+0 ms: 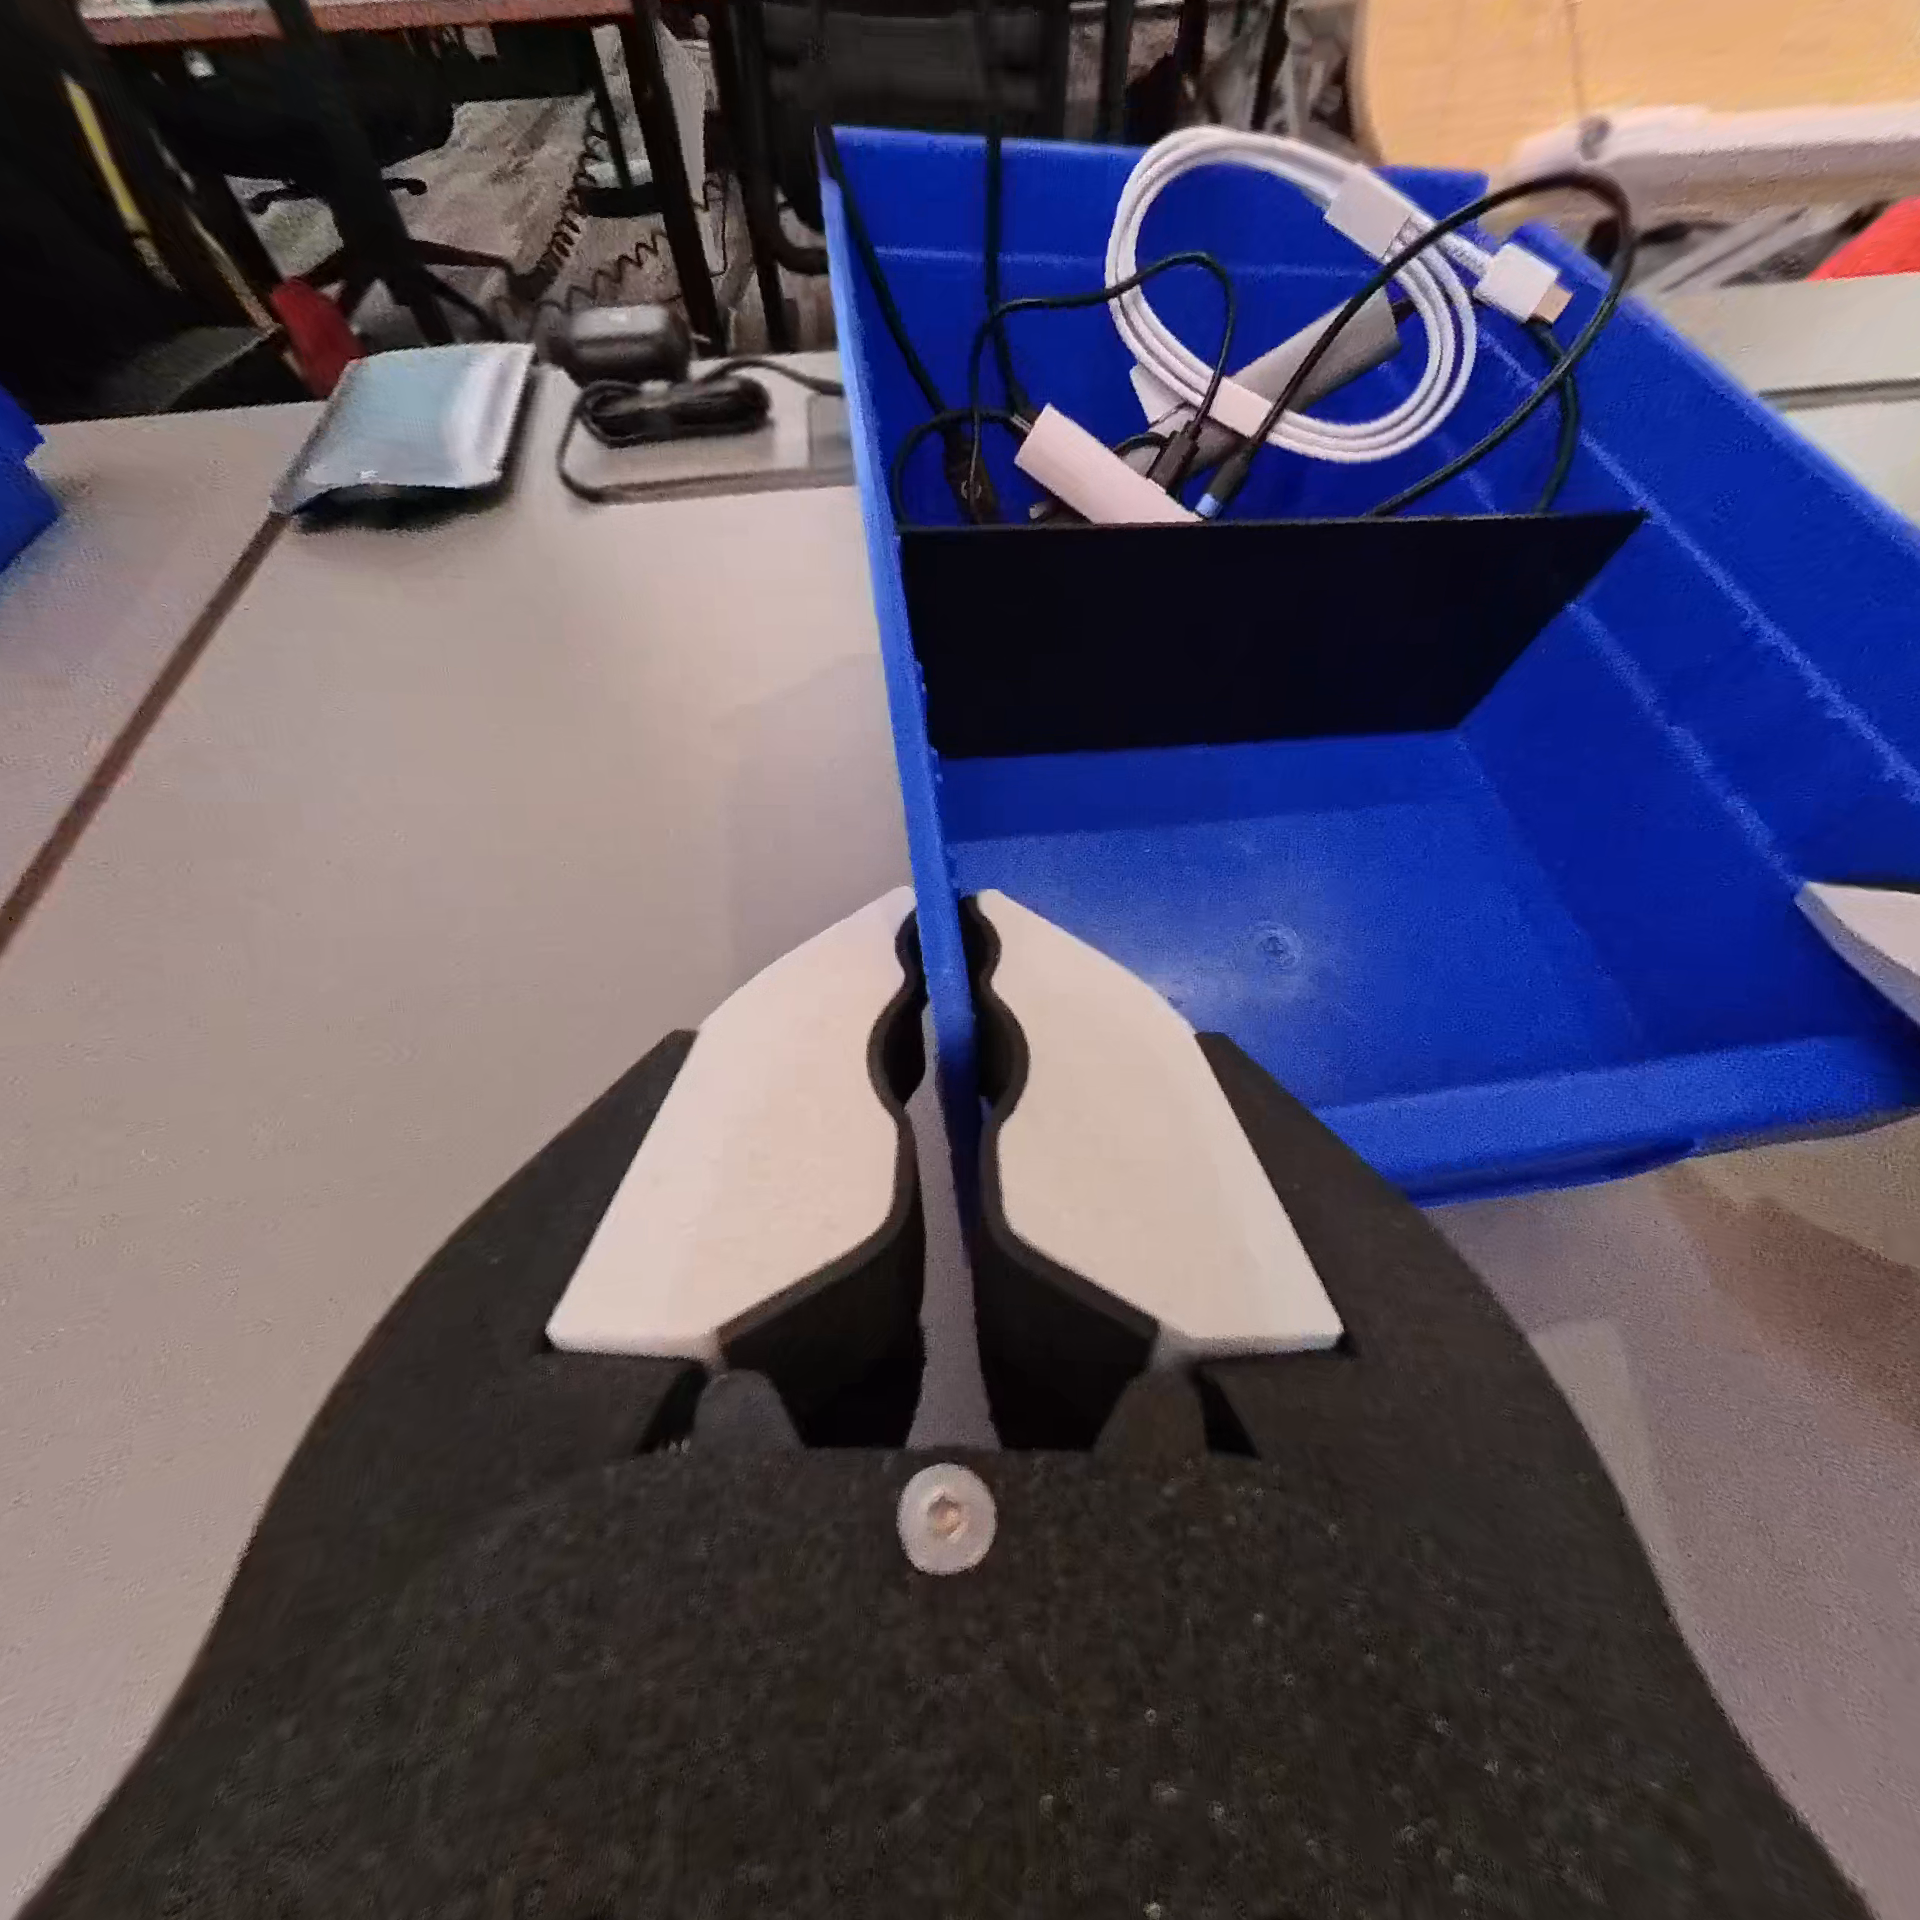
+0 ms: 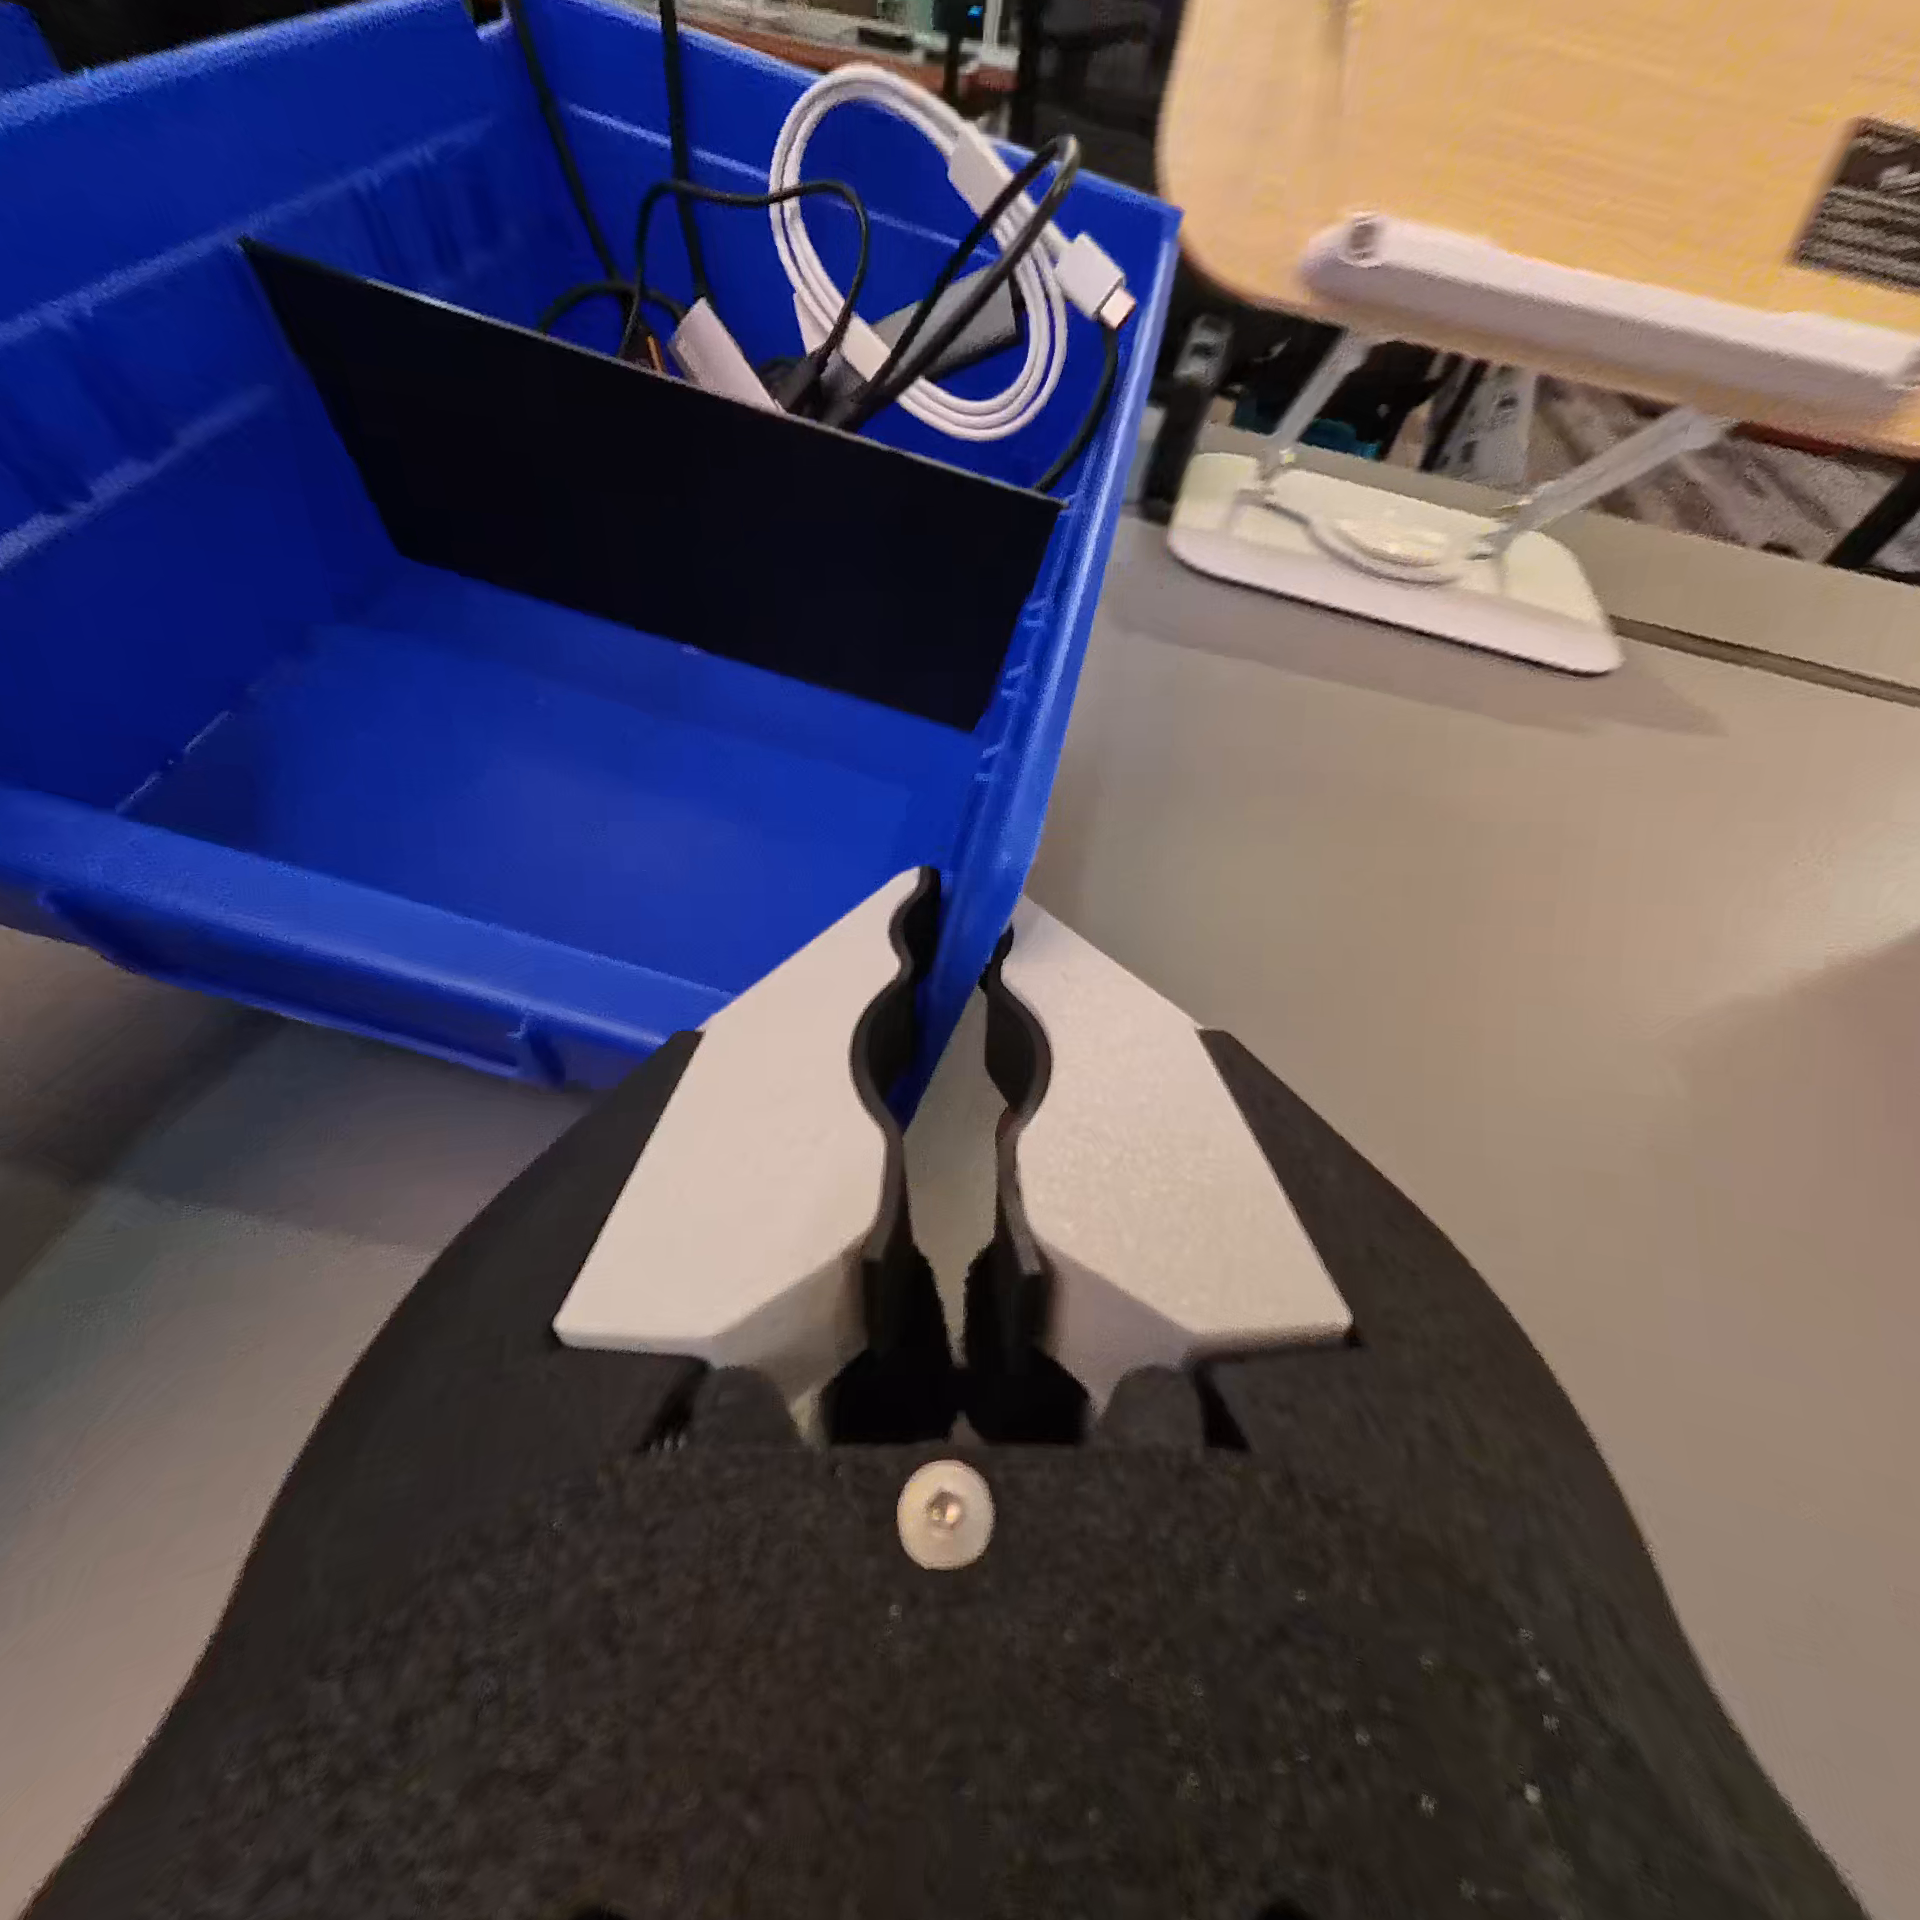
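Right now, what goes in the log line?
left gripper: shut on blue bin left wall | right gripper: shut on right wall | cables: back compartment

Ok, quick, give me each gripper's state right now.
Left gripper: shut on the blue bin, on its left wall.
Right gripper: shut on the blue bin, on its right wall.

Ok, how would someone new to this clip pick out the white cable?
Find the blue bin on the grey table, gripped on opposite side walls by both tongs. Behind its black divider, the far compartment holds tangled leads. The white cable is the only neatly coiled loop; the others are thin, black and loose.
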Demonstrator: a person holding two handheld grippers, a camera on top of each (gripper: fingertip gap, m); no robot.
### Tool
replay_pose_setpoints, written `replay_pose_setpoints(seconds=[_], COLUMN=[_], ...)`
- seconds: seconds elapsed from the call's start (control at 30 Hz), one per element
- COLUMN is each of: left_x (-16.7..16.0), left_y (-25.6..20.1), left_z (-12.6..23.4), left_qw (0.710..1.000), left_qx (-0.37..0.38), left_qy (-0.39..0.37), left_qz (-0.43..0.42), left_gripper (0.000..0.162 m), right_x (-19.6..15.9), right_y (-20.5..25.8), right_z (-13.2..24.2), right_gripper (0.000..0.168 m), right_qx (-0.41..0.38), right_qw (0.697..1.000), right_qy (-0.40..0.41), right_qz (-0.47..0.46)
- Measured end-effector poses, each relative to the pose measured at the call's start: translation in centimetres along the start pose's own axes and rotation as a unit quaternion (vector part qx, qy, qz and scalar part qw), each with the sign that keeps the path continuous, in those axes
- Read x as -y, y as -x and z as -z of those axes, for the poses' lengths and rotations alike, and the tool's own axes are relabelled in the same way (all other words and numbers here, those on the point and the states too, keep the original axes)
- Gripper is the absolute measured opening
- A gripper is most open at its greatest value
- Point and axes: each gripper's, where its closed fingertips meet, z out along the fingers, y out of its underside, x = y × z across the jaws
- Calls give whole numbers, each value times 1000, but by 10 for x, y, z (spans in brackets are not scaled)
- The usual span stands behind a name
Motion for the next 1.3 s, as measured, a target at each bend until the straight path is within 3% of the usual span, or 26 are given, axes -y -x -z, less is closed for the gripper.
replay_pose_setpoints(seconds=[0.1,0.23,0.3,0.37,0.4,0.47,0.53,0.6,0.73,0.83,0.9,1.07,1.3], left_x=[-10,-27,-26,-16,-5,20,48,57,16,-35,-60,-50,-41], left_y=[32,43,43,47,49,58,52,26,-56,-95,-117,-124,-138], left_z=[-6,-15,-14,-5,4,31,62,73,60,61,62,64,69], left_qw=[1000,998,999,999,996,980,962,968,997,998,993,985,988], left_qx=[-1,-19,-3,42,72,159,210,177,17,-51,-110,-144,-147], left_qy=[10,32,28,4,-18,-57,-131,-154,-71,-14,19,15,0], left_qz=[-5,56,44,-9,-41,-109,-117,-93,-31,19,47,99,56], left_gripper=[4,4,4,11,20,20,15,15,13,7,15,25,25], right_x=[-6,-4,-4,-3,-3,2,10,14,6,-13,-31,-83,-113], right_y=[32,42,43,45,42,25,-6,-42,-143,-237,-296,-416,-426], right_z=[-16,-22,-22,-15,-8,11,30,50,90,119,142,163,141], right_gripper=[4,7,10,15,27,44,46,49,49,48,42,42,44], right_qx=[20,49,87,150,177,221,236,243,205,139,91,-82,-66], right_qw=[999,998,995,986,981,973,971,970,977,986,988,994,990], right_qy=[28,25,35,50,57,51,28,14,-21,-42,-56,-35,24], right_qz=[-5,-14,-31,-48,-55,-43,-31,-24,-46,-88,-113,-59,-119])
